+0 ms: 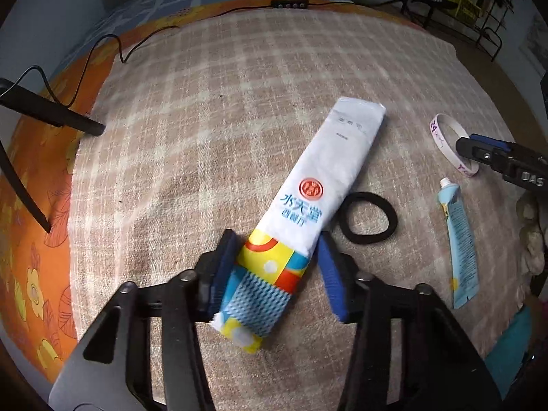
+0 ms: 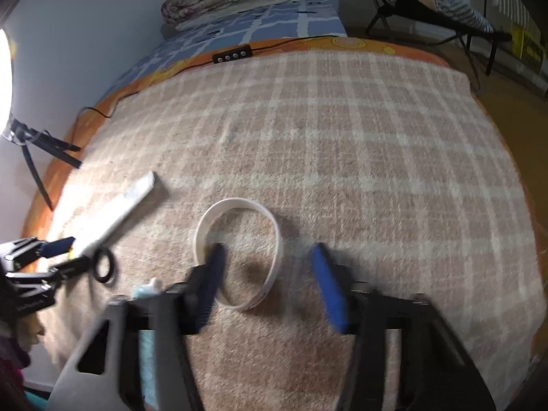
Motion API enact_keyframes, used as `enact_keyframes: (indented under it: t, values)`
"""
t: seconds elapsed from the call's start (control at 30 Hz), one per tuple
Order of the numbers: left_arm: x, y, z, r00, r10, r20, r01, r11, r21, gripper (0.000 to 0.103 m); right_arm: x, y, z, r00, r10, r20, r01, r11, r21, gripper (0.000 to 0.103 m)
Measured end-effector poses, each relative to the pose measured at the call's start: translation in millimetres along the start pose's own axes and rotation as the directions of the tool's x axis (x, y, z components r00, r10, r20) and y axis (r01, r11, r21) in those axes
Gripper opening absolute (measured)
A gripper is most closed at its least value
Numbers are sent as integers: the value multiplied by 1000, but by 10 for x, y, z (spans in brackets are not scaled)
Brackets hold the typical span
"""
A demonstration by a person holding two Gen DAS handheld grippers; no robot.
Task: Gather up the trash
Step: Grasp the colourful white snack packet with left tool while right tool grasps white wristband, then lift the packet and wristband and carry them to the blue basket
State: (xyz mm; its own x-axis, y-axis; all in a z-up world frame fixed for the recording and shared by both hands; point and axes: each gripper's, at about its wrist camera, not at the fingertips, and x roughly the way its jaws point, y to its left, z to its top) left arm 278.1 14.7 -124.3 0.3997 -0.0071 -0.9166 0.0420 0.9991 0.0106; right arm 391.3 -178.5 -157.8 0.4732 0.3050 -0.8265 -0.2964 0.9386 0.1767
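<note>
Straddling the packet's (image 1: 308, 205) colourful end, the left gripper (image 1: 277, 267) is spreading its jaws wide, gripping nothing yet, probably lining up a pinch across the narrow width. At three o'clock, the right gripper (image 2: 267, 281) is hovering agape over the wristband (image 2: 239, 257), one finger inside the loop. Tube (image 1: 459, 239) and hair tie (image 1: 370, 219) are waiting between them on the blanket (image 1: 239, 102).

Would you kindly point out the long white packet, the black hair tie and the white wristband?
Long white packet (image 1: 318, 185): left wrist view, printed middle.
Black hair tie (image 1: 390, 221): left wrist view, right side.
White wristband (image 2: 278, 239): right wrist view, right side.
</note>
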Motion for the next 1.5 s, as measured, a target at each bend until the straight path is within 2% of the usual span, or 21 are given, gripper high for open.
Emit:
enact_keyframes:
  t: [0.07, 0.23, 0.37, 0.67, 0.87, 1.17, 1.33, 1.5]
  values:
    - [-16, -8, 22, 1000, -10, 13, 10, 1000, -17, 29, 26, 43, 12, 999, -48, 2, 48, 998, -32, 11]
    - [-192, 49, 107, 999, 6, 50, -5, 1000, -24, 15, 27, 85, 5, 998, -60, 18, 62, 996, -68, 2]
    - [-383, 112, 62, 996, -9, 88, 14, 998, -61, 15, -97, 26, -51, 999, -31, 44, 33, 999, -27, 1]
    - [-811, 72, -139, 986, -20, 163, 27, 999, -45, 14, -552, 51, -130, 994, 23, 108, -21, 999, -26, 1]
    - [-1211, -176, -481, 977, -53, 207, 49, 999, 24, 14, -956, 161, -326, 987, 87, 135, -81, 996, -48, 1]
    - [-1626, -501, -1240, 969, -101, 225, 85, 993, 83, 14, -1463, 299, -1022, 979, 173, 108, -165, 983, -76, 1]
    - [-1719, -634, -1752, 972, -128, 197, 109, 989, 105, 14, -1657, 393, -1567, 977, 202, 63, -194, 975, -105, 1]
    - [-1660, -743, -2183, 979, -145, 140, 129, 984, 121, 14, -1654, 465, -2042, 973, 229, -14, -229, 967, -110, 1]
